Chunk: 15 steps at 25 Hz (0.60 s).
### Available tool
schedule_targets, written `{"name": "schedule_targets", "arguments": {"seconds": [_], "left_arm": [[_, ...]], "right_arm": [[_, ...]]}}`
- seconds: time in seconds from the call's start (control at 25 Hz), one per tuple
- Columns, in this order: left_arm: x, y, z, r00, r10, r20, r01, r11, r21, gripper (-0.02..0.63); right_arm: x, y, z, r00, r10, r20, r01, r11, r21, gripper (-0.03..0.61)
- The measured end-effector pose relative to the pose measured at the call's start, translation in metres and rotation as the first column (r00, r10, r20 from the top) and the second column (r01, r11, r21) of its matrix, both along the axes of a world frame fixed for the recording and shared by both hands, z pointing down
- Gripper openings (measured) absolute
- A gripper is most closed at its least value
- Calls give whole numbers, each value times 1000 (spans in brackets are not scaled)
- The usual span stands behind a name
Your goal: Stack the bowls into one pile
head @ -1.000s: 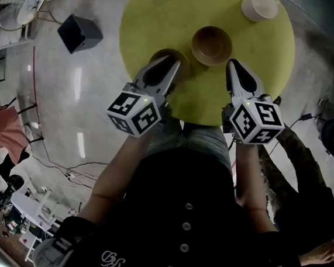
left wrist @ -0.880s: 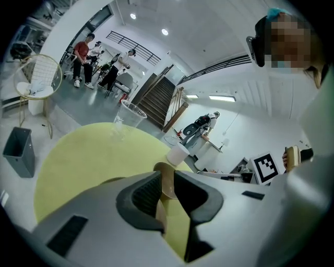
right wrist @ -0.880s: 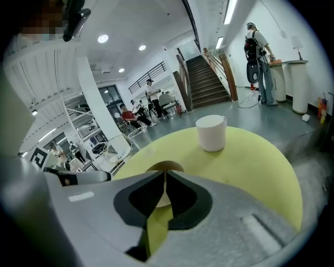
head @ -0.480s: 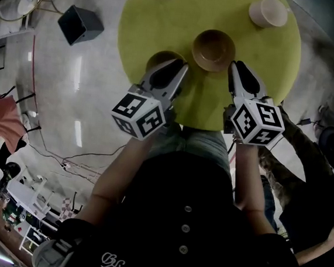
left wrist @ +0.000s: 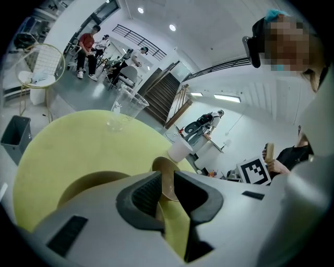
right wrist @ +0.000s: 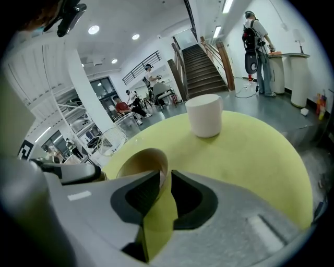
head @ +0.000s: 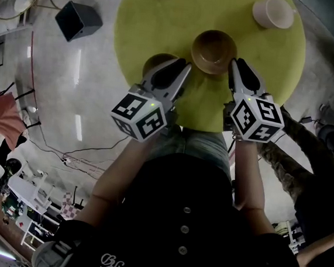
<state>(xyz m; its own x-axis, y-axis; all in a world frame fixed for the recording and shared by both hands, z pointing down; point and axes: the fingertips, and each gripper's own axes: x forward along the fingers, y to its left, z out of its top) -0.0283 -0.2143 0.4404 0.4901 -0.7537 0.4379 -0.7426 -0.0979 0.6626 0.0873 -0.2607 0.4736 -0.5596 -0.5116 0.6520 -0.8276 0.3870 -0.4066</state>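
**Reporter:** What has changed at the table (head: 166, 18) in the last second?

**Photographer:** The left gripper (head: 184, 67) has swung right, off the left bowl (head: 156, 62). That bowl now shows beside its jaws instead of under them. The right gripper (head: 235, 62) has moved up to the middle bowl (head: 213, 46), and its tips now lie at that bowl's right rim.

**Reporter:** How does the person hold the two?

**Photographer:** Both forearms reach forward from the body, marker cubes turned up toward the head camera. The jaws point away and angle in on the middle bowl from either side.

**Reporter:** And the jaws?

**Photographer:** Narrow on both. The left gripper view shows a thin slit holding nothing, with the middle bowl just beyond the tips. The right gripper view shows the same slit with the bowl's rim at its mouth. Whether the rim is pinched cannot be told.

**Reporter:** The bowls?

**Photographer:** Both are upright on the table, near each other and unstacked. A cup (head: 272, 12) stands well apart at the far edge.
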Motion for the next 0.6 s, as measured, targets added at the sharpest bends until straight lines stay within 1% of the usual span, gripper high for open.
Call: {"name": "schedule_targets", "arguments": {"seconds": [0.16, 0.4, 0.6], "left_arm": [[-3, -3, 7, 1000, 0, -3, 0, 1000, -11, 80], [-1, -2, 5, 1000, 16, -2, -16, 1000, -1, 80], [4, 4, -2, 1000, 20, -3, -20, 1000, 1, 80]], "right_arm": [[-6, -2, 9, 1000, -4, 4, 4, 1000, -12, 60], [-7, -4, 13, 1000, -1, -3, 1, 1000, -16, 57], [0, 1, 8, 999, 26, -20, -27, 1000, -11, 28]]}}
